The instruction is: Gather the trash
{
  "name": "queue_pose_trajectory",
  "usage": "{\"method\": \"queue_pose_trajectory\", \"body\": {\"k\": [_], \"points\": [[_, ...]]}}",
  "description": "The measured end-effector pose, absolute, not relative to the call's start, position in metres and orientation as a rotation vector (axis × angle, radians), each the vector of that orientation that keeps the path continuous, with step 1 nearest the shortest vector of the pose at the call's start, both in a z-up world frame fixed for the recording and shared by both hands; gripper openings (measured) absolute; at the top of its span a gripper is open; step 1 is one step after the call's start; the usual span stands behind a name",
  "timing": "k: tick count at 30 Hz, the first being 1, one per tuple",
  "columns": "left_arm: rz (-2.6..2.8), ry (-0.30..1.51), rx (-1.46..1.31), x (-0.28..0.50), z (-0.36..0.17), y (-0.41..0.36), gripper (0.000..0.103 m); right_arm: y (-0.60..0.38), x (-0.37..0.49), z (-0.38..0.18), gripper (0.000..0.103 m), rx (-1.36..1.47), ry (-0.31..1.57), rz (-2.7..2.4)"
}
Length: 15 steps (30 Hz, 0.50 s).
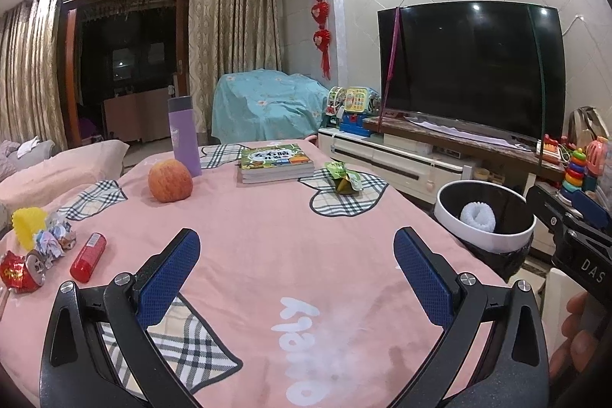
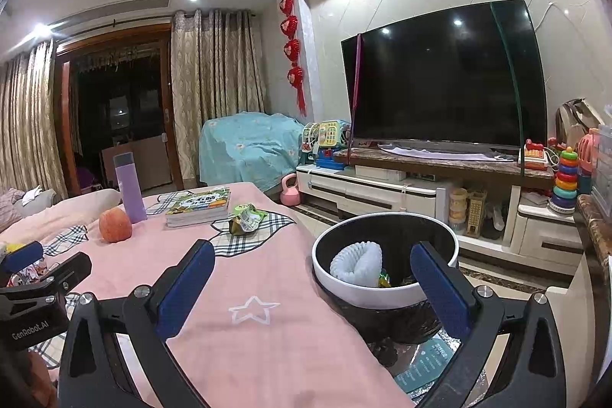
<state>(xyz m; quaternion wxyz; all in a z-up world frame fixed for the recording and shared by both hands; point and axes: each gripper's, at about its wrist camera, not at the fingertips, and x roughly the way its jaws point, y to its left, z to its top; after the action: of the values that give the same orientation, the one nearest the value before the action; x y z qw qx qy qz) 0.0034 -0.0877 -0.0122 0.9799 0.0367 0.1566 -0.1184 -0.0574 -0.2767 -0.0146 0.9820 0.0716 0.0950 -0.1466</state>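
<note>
A white-rimmed trash bin (image 2: 386, 295) with a black liner stands off the table's right edge; it also shows in the left wrist view (image 1: 455, 224). White foam netting (image 2: 355, 262) and small scraps lie inside. A crumpled green wrapper (image 1: 344, 178) lies on the pink tablecloth near the books; it also shows in the right wrist view (image 2: 244, 218). At the left edge lie a crushed red can (image 1: 23, 270), crumpled paper (image 1: 53, 239), a yellow cup (image 1: 28, 224) and a red tube (image 1: 88, 257). My left gripper (image 1: 296, 251) is open and empty above the cloth. My right gripper (image 2: 311, 262) is open and empty beside the bin.
An apple (image 1: 170, 180), a purple bottle (image 1: 183, 136) and stacked books (image 1: 275, 163) sit at the table's far side. A TV (image 1: 470, 71) on a low cabinet stands to the right with toys. A pink sofa (image 1: 57, 171) is on the left.
</note>
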Motion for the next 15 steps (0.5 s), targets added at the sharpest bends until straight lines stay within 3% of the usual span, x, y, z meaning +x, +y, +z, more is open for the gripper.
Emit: {"method": "queue_pose_trajectory", "body": {"k": [15], "points": [[-0.237,0.315,0.074,0.0049,-0.013,-0.0867,0.103,-0.2758,-0.0595,-0.0126,0.103,0.142,0.186,-0.291]]}}
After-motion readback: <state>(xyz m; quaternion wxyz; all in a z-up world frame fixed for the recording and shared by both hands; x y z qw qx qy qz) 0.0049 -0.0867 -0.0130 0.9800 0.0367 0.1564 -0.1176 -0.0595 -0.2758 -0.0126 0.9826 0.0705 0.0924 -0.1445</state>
